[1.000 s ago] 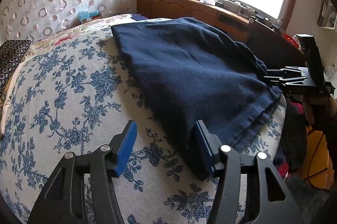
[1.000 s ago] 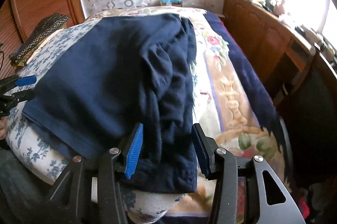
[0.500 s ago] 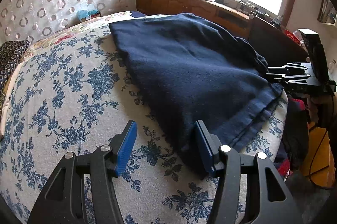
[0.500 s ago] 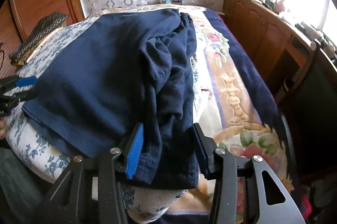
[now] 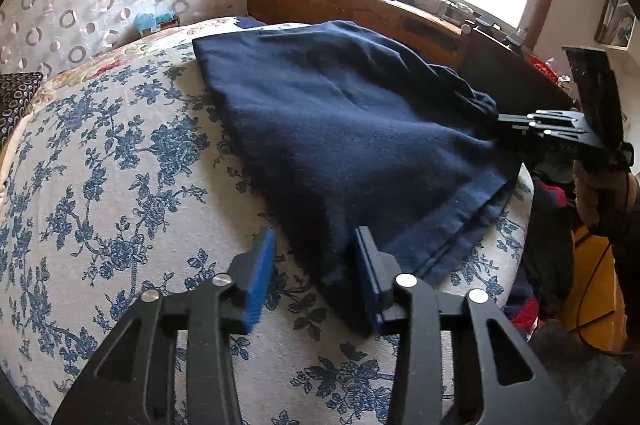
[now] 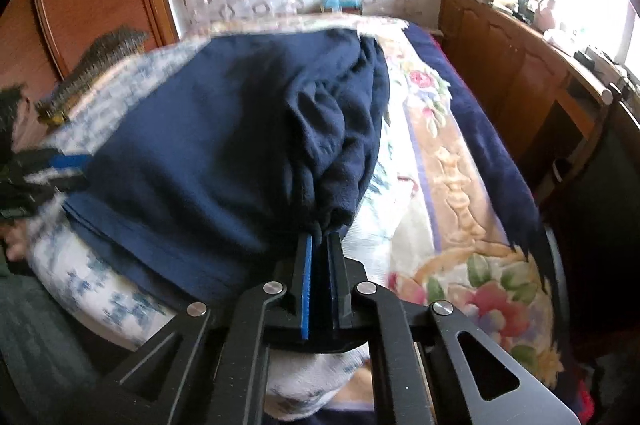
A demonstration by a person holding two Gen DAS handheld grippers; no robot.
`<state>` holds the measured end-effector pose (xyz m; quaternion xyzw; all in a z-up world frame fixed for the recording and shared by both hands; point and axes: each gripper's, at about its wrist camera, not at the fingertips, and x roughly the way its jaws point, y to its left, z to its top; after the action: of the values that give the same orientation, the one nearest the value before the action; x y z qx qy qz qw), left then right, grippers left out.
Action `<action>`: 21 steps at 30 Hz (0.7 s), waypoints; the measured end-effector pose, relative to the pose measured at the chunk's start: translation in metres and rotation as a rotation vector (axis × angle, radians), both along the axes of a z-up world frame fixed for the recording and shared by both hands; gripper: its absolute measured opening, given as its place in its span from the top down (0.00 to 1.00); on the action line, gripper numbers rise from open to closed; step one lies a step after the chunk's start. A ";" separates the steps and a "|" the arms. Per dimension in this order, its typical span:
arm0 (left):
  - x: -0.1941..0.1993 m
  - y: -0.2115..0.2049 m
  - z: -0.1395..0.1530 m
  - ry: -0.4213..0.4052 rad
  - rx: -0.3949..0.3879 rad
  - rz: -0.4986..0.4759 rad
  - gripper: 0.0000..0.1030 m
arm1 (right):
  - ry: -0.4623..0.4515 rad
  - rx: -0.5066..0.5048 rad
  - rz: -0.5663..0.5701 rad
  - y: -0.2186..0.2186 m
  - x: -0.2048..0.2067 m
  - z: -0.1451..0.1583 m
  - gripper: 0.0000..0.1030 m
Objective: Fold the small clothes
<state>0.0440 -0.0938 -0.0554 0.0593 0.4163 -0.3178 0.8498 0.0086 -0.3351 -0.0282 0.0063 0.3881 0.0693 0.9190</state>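
Across the flowered bed (image 5: 104, 161) lies the navy garment (image 5: 352, 129). Right tongs (image 6: 318, 245) have just closed, clamped on its bunched corner; left tongs (image 5: 316, 257), narrowing, straddle the near corner unpinched. Next, I reckon: pinch, then lift both corners over.

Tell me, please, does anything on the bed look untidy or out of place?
Yes. The navy garment lies flat on one side, but its edge near the right tongs is bunched into thick folds. The floral bedcover underneath looks smooth.
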 end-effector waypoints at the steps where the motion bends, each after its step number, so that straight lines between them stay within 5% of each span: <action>1: 0.000 -0.001 0.000 0.000 0.002 -0.002 0.62 | -0.020 0.000 0.004 0.000 -0.002 0.003 0.94; 8: 0.001 0.000 -0.003 0.015 0.001 -0.004 0.64 | -0.071 0.036 0.012 -0.004 -0.012 0.013 0.94; 10: 0.002 -0.001 -0.003 0.032 -0.017 -0.028 0.86 | -0.083 0.046 0.012 -0.004 -0.012 0.013 0.94; 12: 0.004 -0.002 0.000 0.028 -0.024 -0.038 0.94 | -0.096 0.057 0.011 -0.003 -0.012 0.014 0.94; 21: 0.036 0.011 0.075 -0.110 -0.155 -0.005 0.95 | -0.219 0.120 0.007 -0.013 0.010 0.041 0.94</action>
<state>0.0803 -0.0831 0.0199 0.0116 0.3431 -0.3475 0.8726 0.0185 -0.3479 0.0130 0.0524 0.2805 0.0961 0.9536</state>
